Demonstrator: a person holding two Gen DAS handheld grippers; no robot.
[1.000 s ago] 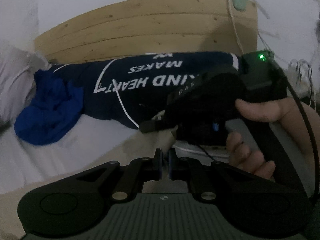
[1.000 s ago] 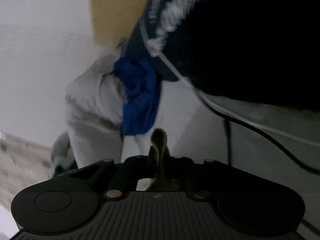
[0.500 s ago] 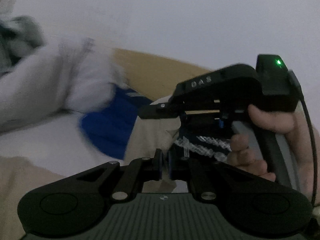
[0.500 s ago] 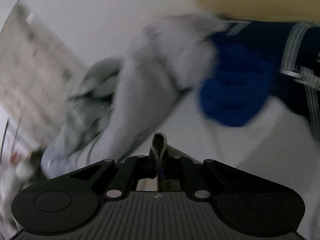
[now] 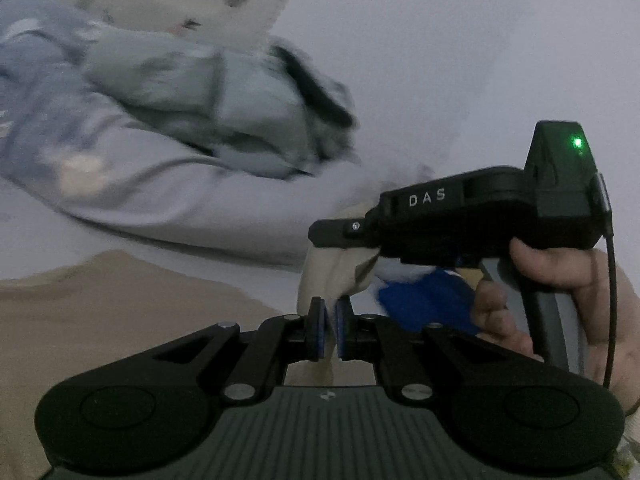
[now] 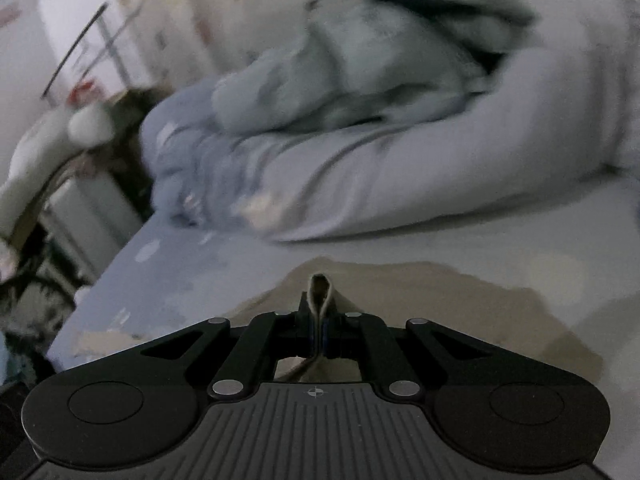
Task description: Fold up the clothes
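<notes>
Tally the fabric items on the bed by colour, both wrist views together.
Beige garment, pinched by left gripper and right gripper: 1
Bright blue cloth: 1
Pale lilac duvet: 1
Grey-green blanket on the duvet: 1
Total: 4

Beige garment [image 5: 120, 304]: plain tan cloth, mostly spread flat on the pale bed surface, edges uneven. One edge lifted and bunched into a narrow upright fold [image 6: 319, 292]; in the left wrist view a raised portion [image 5: 336, 276] hangs in loose creases.

Blue garment [image 5: 424, 300]: bright royal blue, crumpled, only partly visible beside the raised beige cloth; shape unclear.

Grey-blue clothes pile [image 6: 360, 72]: heaped, blurred, lying beyond the beige garment.
</notes>
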